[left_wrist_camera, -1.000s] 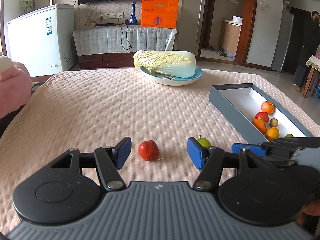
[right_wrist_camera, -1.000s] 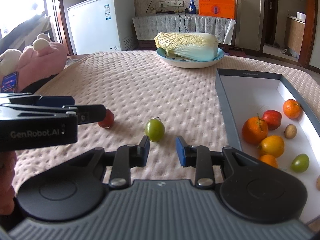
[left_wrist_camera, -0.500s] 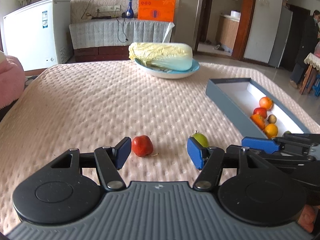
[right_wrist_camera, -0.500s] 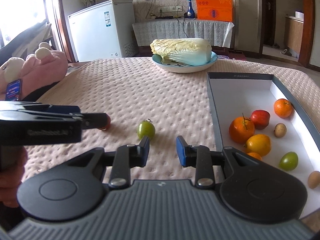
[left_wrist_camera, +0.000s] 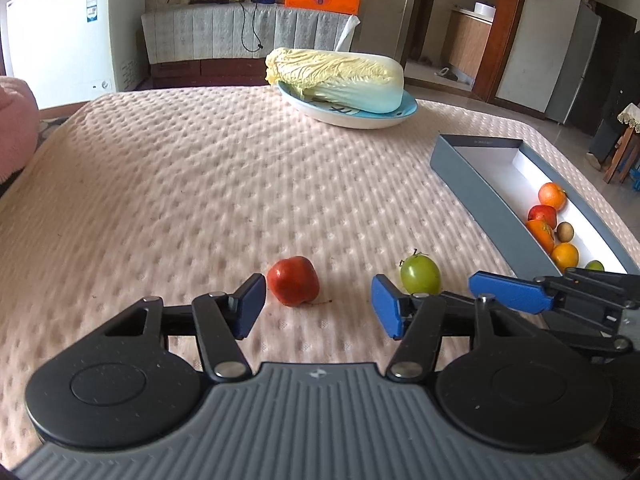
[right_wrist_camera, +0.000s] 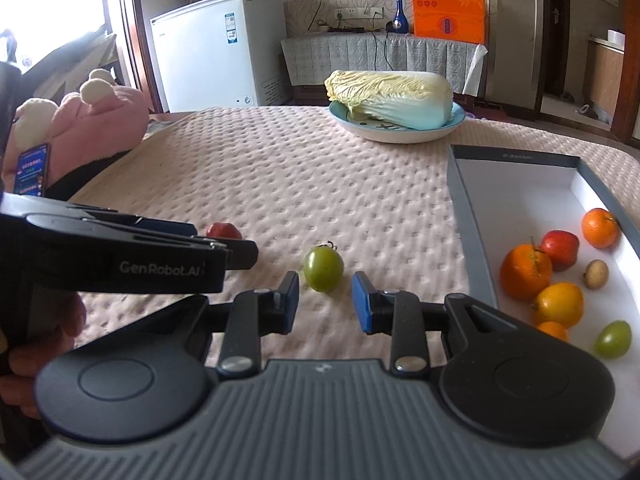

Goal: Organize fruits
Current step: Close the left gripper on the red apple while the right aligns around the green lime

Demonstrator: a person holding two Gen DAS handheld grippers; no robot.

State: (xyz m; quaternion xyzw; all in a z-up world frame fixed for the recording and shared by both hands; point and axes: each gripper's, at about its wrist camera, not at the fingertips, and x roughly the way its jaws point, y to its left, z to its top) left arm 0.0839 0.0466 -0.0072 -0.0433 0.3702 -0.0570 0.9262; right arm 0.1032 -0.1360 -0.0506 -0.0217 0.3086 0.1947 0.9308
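Note:
A small red fruit (left_wrist_camera: 294, 286) lies on the pink quilted cloth just past my left gripper (left_wrist_camera: 318, 310), close to its left pad and not touched. That gripper's jaws are closing. A green fruit (right_wrist_camera: 323, 268) sits a little beyond the tips of my right gripper (right_wrist_camera: 325, 308), whose jaws stand narrowly apart with nothing between them. In the left wrist view the green fruit (left_wrist_camera: 421, 274) lies behind the right pad. The left gripper (right_wrist_camera: 240, 250) half hides the red fruit (right_wrist_camera: 224, 230) in the right wrist view. A grey box (right_wrist_camera: 464, 240) on the right holds several fruits.
A cabbage on a blue plate (left_wrist_camera: 348, 118) stands at the far side of the table. A pink plush toy (right_wrist_camera: 100, 120) sits off the left edge. The grey box (left_wrist_camera: 480, 196) runs along the right side. A person's hand (right_wrist_camera: 40, 360) holds the left gripper.
My left gripper has moved forward and down towards the red fruit, and its jaws have narrowed a little. The right gripper has hardly moved.

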